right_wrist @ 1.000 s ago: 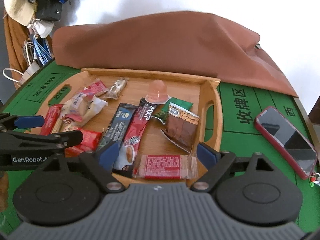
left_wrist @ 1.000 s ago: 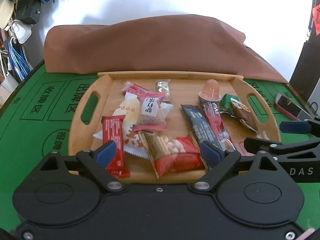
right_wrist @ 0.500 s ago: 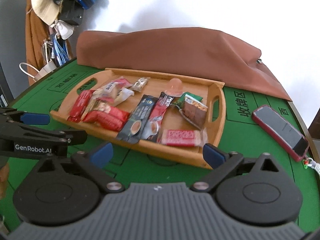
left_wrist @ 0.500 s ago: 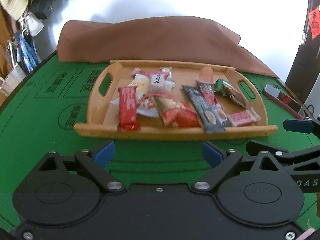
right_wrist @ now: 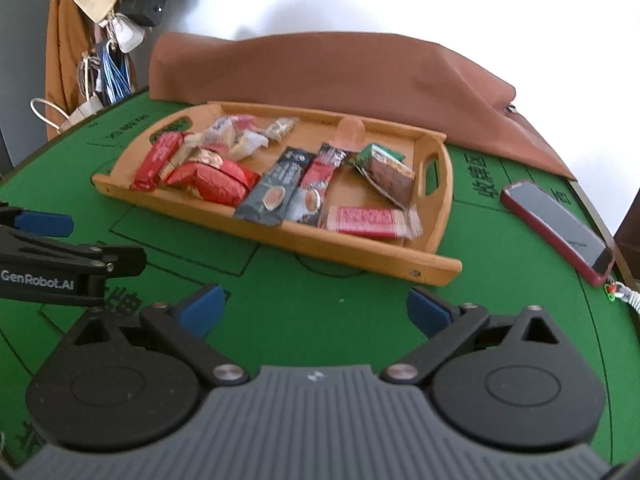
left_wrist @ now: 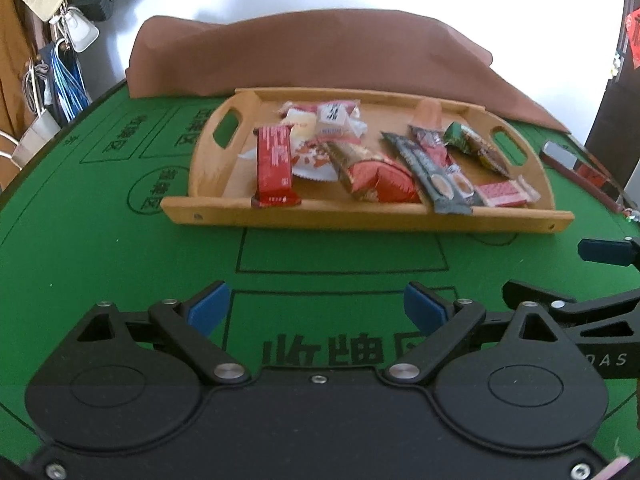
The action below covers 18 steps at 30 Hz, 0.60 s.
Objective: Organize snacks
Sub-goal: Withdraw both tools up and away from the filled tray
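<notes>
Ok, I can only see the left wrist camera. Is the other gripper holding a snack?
Observer: No. The right gripper is empty; its jaws have just been opening and stand wide over the green table.
Operator: What's the dark thing right of the tray?
Observer: A phone in a red case, lying screen up, apart from the tray.
Operator: Does my gripper have writing on it?
Observer: Yes, the left gripper reads GenRobot.AI on its side.

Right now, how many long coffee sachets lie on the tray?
2: a dark sachet and a red sachet side by side mid-tray; others may hide under the pile.
</notes>
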Each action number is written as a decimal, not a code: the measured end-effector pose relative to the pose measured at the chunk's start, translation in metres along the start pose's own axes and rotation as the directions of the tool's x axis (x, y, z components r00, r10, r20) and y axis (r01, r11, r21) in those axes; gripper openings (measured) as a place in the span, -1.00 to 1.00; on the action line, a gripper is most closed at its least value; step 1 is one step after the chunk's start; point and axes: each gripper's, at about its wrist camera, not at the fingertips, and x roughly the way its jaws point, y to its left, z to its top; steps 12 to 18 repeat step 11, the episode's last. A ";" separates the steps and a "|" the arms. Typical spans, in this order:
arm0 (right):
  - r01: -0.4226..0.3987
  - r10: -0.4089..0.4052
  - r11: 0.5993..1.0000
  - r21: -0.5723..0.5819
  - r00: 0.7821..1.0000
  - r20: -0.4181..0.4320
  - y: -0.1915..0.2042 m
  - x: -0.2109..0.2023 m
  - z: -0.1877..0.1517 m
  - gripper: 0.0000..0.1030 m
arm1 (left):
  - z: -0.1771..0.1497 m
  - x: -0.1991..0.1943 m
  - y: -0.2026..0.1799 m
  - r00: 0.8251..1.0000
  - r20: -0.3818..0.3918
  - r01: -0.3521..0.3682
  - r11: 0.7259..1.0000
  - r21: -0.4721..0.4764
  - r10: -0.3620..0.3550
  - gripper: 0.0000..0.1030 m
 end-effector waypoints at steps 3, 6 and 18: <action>0.006 -0.006 1.000 0.003 1.000 -0.011 0.000 0.003 -0.003 1.00 | -0.003 0.006 0.002 1.000 -0.016 -0.004 1.000 -0.006 0.004 0.83; 0.009 -0.009 1.000 0.002 1.000 -0.019 0.000 0.007 -0.004 1.00 | -0.004 0.010 0.005 1.000 -0.028 -0.001 1.000 -0.018 0.000 0.84; 0.012 -0.012 1.000 0.005 1.000 -0.028 0.000 0.012 -0.006 1.00 | -0.006 0.016 0.007 0.999 -0.037 -0.004 1.000 -0.026 0.003 0.87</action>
